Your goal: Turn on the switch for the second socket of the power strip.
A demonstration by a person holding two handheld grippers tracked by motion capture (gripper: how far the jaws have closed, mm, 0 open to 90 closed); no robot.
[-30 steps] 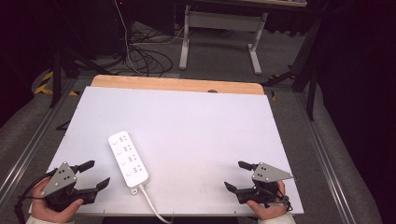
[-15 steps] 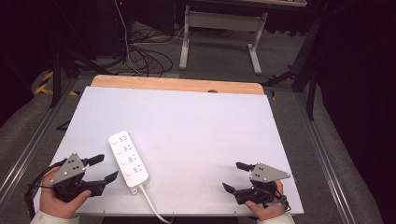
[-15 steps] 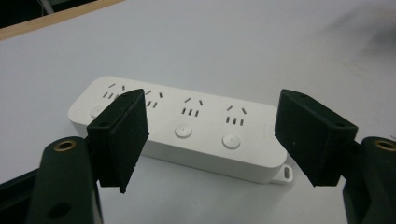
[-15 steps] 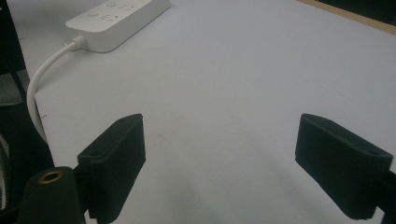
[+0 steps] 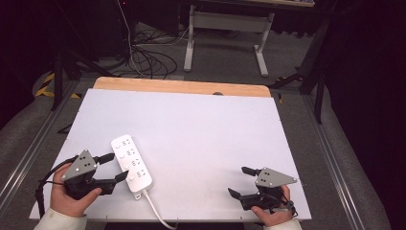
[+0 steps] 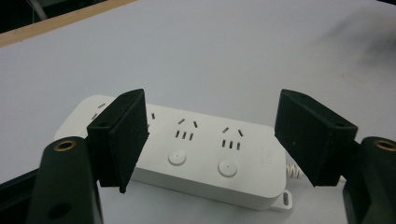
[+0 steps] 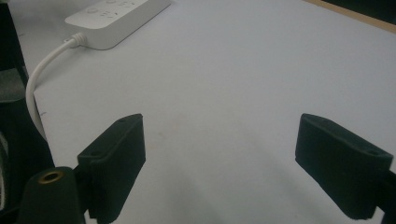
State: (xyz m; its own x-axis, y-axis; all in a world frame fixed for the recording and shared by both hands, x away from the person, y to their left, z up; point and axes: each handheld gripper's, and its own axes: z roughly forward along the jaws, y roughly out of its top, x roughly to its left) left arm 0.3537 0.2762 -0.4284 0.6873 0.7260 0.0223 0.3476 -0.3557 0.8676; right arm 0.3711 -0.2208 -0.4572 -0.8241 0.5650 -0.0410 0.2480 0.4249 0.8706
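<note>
A white power strip [image 5: 130, 162] with several sockets lies on the white table top [image 5: 201, 129] at the front left, its white cord [image 5: 155, 213] running off the near edge. My left gripper [image 5: 114, 166] hovers just left of the strip, jaws open and pointing at it; in the left gripper view the strip [image 6: 196, 154] lies beyond and between the two pads, untouched. My right gripper [image 5: 240, 181] rests near the front right corner, open, with bare table between its jaws [image 7: 219, 163]. The strip's end [image 7: 116, 14] and cord [image 7: 37, 84] show at that view's top left.
A wooden strip [image 5: 182, 87] borders the table's far edge. Beyond it stand a desk frame [image 5: 225, 33] and tangled cables [image 5: 143, 52] on the floor. Metal rails [image 5: 28, 153] run along both sides of the table.
My left gripper has moved right and a little up, from the front left corner toward the power strip. The right gripper has stayed where it was.
</note>
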